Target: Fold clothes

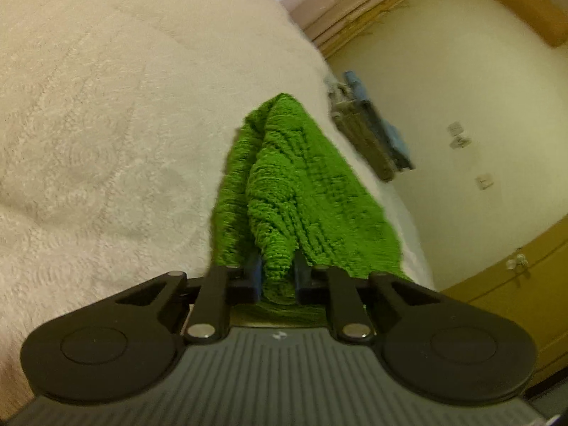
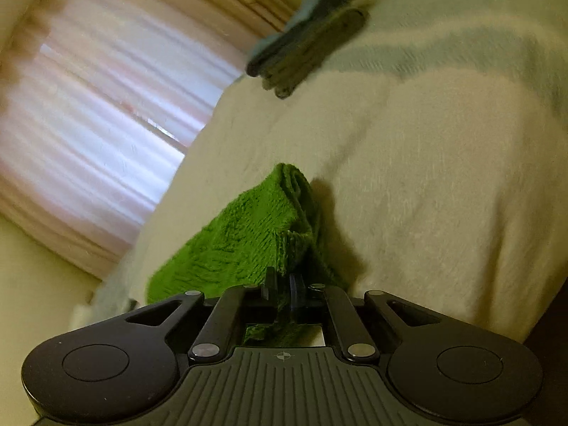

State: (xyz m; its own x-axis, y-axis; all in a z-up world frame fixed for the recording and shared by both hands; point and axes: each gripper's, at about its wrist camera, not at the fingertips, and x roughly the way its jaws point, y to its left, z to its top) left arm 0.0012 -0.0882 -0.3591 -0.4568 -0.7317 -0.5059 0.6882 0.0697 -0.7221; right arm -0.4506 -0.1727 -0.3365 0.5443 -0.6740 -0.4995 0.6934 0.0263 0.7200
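Cream bedspread (image 1: 106, 124) beneath — green towel (image 1: 291, 184) pinched in both grippers' jaws

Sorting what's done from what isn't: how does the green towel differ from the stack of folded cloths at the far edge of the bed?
The green towel is bright green and shaggy; the stack is grey and blue. The towel hangs bunched from the left tongs and right tongs; the stack lies flat, untouched. Both are over the cream bedspread.

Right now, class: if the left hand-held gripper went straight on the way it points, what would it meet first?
The green cloth it already pinches in the left hand-held gripper; beyond that, probably the cream bedspread, though depth is unclear.
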